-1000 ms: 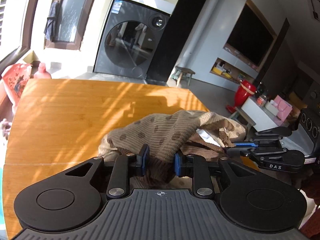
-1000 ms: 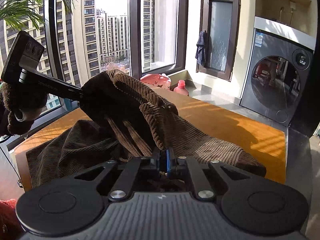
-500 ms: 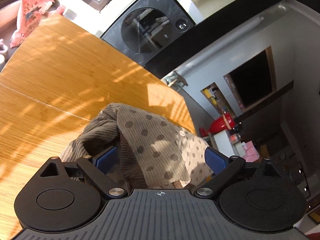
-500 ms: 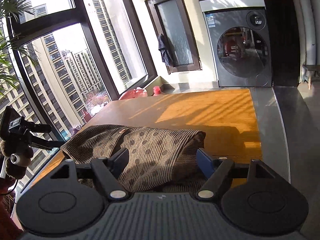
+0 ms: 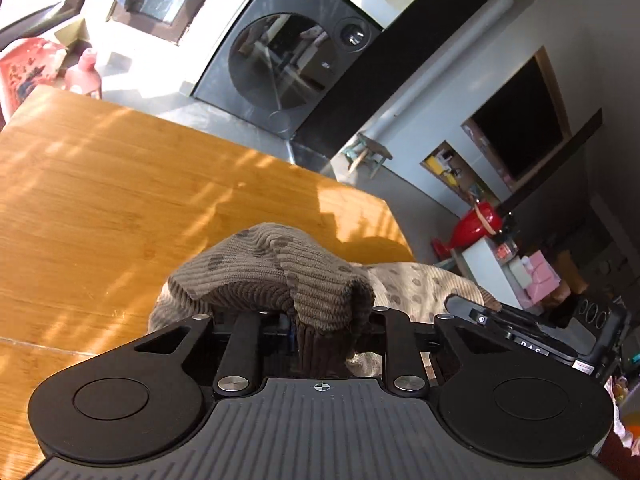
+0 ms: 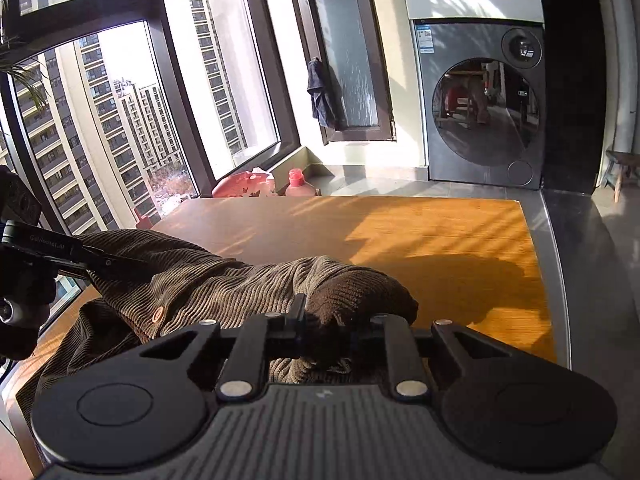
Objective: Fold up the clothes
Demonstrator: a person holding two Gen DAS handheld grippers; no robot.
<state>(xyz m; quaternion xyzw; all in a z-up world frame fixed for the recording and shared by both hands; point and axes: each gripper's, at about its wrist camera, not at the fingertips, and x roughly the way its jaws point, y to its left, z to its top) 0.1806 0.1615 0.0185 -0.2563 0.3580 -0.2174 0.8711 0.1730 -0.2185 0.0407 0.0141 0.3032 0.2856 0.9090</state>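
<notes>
Both jaws are closing on bunched cloth: left hand-held gripper [image 5: 320,326] and right hand-held gripper [image 6: 322,330] are each pinching the garment [image 6: 224,284], lying lower centre on the table [image 6: 420,232], long axis running left-right between them.

I count one brown corduroy garment [image 6: 224,280], one wooden table [image 6: 400,224], one washing machine [image 6: 484,100], and my two grippers [image 5: 324,320] [image 6: 324,330].

Brown dotted corduroy garment [image 5: 280,272], bunched, apparently partly folded, on table [image 5: 100,184]
</notes>
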